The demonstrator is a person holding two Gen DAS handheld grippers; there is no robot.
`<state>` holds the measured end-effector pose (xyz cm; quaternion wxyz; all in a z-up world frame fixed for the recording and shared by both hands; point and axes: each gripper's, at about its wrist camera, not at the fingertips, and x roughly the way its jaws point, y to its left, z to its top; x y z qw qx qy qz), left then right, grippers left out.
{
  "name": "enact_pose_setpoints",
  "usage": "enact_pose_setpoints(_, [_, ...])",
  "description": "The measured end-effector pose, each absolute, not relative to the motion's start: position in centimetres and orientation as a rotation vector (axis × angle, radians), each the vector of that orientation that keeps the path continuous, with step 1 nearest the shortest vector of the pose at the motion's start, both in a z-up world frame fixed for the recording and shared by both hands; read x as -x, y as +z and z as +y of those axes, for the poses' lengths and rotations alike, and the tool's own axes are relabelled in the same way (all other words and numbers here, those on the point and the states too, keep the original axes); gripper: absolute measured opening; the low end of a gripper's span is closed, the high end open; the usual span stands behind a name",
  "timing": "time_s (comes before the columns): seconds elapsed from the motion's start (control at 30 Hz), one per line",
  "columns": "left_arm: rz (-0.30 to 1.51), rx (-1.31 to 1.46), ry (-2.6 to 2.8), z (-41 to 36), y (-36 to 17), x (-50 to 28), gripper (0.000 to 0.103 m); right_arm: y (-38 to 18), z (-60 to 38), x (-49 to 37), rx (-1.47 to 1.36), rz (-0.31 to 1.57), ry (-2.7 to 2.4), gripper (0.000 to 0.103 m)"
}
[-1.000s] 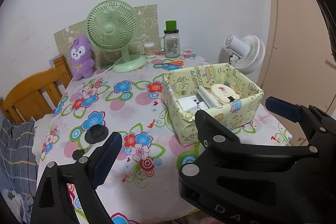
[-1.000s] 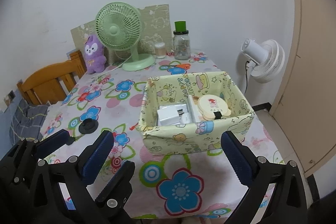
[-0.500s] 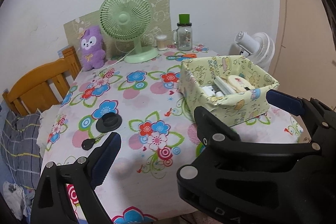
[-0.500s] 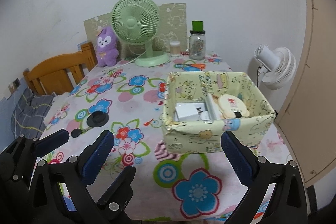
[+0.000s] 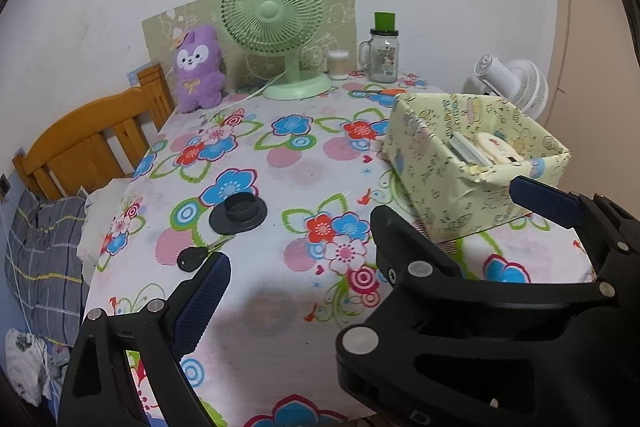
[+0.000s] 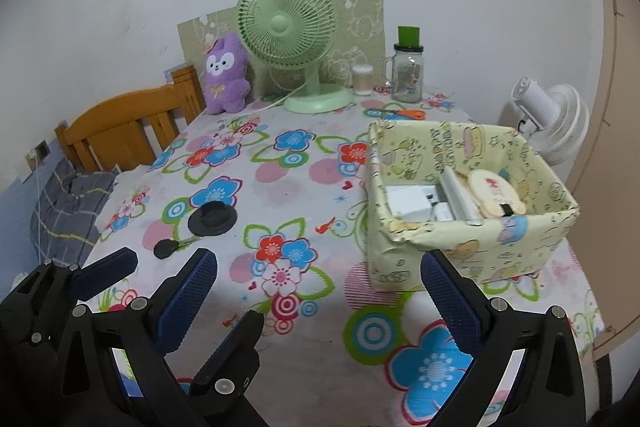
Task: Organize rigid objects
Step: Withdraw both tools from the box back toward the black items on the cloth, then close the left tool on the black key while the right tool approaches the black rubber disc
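A black round disc (image 5: 238, 213) (image 6: 212, 219) and a small black key fob (image 5: 192, 259) (image 6: 166, 249) lie on the flowered tablecloth (image 5: 304, 163), front left. To the right stands a yellow patterned box (image 5: 472, 203) (image 6: 460, 239). It holds a white adapter (image 6: 412, 201), a long white item (image 6: 456, 195) and a round cream case (image 6: 494, 193). My left gripper (image 5: 320, 261) is open just short of the fob, with its right finger hidden behind the right gripper. My right gripper (image 6: 318, 257) is open and empty over the cloth, left of the box.
At the back stand a green fan (image 6: 288, 27), a purple plush (image 6: 224, 75), a jar with a green lid (image 6: 408, 71), a small pot (image 6: 362, 79) and orange scissors (image 6: 404, 113). A wooden chair (image 5: 92, 147) and bedding are left; a white fan (image 6: 556, 123) is right.
Both views have swung left: the box slid right in the frame, and the black disc and fob moved closer to the centre. Both grippers stayed open.
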<state>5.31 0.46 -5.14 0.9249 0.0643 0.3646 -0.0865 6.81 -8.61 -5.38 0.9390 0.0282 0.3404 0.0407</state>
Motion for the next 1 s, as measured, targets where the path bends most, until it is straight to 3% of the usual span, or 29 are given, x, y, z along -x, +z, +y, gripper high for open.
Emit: enact_pose_setpoints(1.0, [0.859, -0.038, -0.087, 6.6, -10.5, -10.0, 0.099, -10.8, -3.3, -12.7, 0.025, 0.778, 0.166, 0.103])
